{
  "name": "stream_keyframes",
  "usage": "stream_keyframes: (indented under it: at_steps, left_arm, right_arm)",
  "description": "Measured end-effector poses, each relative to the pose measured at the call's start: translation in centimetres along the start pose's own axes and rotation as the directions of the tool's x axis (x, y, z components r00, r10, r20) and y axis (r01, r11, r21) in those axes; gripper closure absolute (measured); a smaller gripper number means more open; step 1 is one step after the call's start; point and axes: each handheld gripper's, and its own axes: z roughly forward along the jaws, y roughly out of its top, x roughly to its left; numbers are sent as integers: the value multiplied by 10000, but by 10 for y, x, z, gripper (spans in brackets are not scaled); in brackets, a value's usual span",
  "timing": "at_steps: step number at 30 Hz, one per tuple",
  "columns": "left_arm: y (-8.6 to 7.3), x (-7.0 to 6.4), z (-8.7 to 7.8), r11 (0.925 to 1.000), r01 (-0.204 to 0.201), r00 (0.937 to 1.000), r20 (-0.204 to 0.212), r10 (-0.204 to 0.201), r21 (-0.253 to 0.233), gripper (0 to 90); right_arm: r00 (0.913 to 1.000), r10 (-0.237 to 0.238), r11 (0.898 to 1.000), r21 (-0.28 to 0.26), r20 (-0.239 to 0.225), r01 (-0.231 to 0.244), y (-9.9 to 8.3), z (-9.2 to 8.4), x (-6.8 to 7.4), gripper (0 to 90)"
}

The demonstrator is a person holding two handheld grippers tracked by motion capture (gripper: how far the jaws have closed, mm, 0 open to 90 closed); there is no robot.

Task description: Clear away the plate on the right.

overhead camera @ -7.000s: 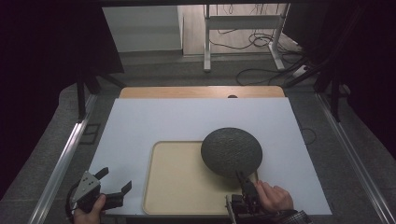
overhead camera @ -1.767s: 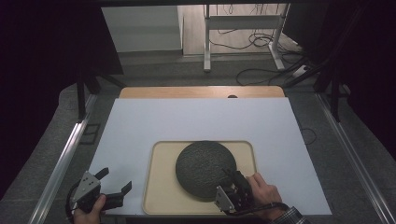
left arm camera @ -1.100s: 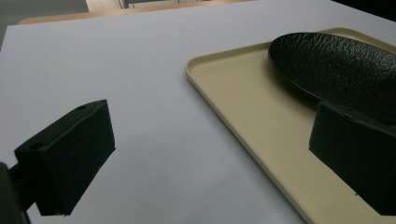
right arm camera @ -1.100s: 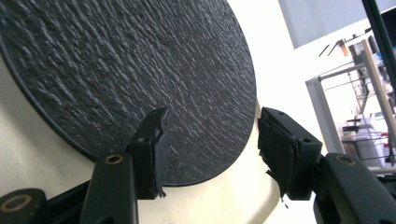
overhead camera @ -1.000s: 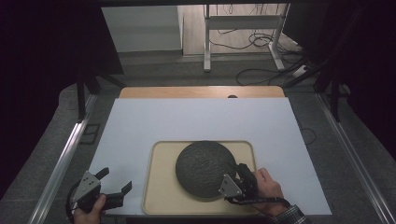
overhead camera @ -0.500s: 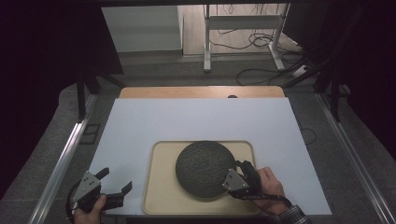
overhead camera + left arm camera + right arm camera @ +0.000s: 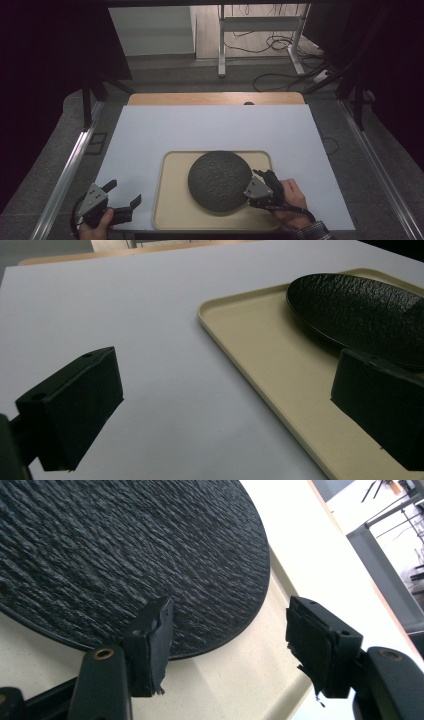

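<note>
dark floor and loose cables ring a white table (image 7: 210, 130), with a strip of wood at its 12 o'clock edge. on the near half of the table sits a cream tray (image 7: 172, 200), and on the tray rests a round black textured plate (image 7: 219, 181), set toward the tray's 3 o'clock side and lying flat, its rim inside the tray's lip.

the right gripper (image 7: 261, 184) sits at the plate's 3 o'clock rim. its jaws have just been opening; in the right gripper view they stand apart, one in front of the plate's edge and the other out over the bare tray, and neither pad presses on the plate. the left gripper (image 7: 122, 200) rests at the tray's 9 o'clock side over the white table, jaws spread wide with nothing between them.

judging from this, the step in hand is the release: the plate is set down on the tray and the grip is coming off. the next move likely calls for drawing the right gripper straight back toward 4 o'clock, keeping low enough and level so a pad does not catch the rim and drag the plate.
</note>
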Motion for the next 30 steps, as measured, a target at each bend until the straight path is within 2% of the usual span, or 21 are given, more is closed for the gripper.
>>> stream_keyframes:
  at_steps: [8, 13, 18, 23, 30]
  left_arm:
    - [0, 0, -1, 10000, 13, 10000, -5, -13, -9, 0]
    - [0, 0, 0, 10000, 19, 10000, 3, -19, -11, 0]
    - [0, 0, 0, 10000, 12, 10000, 6, -12, 2, 0]
    - [0, 0, 0, 10000, 16, 10000, 7, -16, 0, 0]
    - [0, 0, 0, 10000, 19, 10000, 17, -19, 6, 0]
  right_arm:
    - [9971, 762, 9969, -201, -47, -762, -7, -3, -11, 293]
    - [9894, 1448, 9889, -316, -140, -1451, -10, -4, -18, 229]
    - [9824, 1854, 9820, -323, -208, -1860, -13, -5, -22, 195]
    - [9718, 2327, 9715, -369, -370, -2341, -16, -7, -25, 162]
    - [9515, 3028, 9514, -421, -544, -3052, -25, -12, -32, 116]
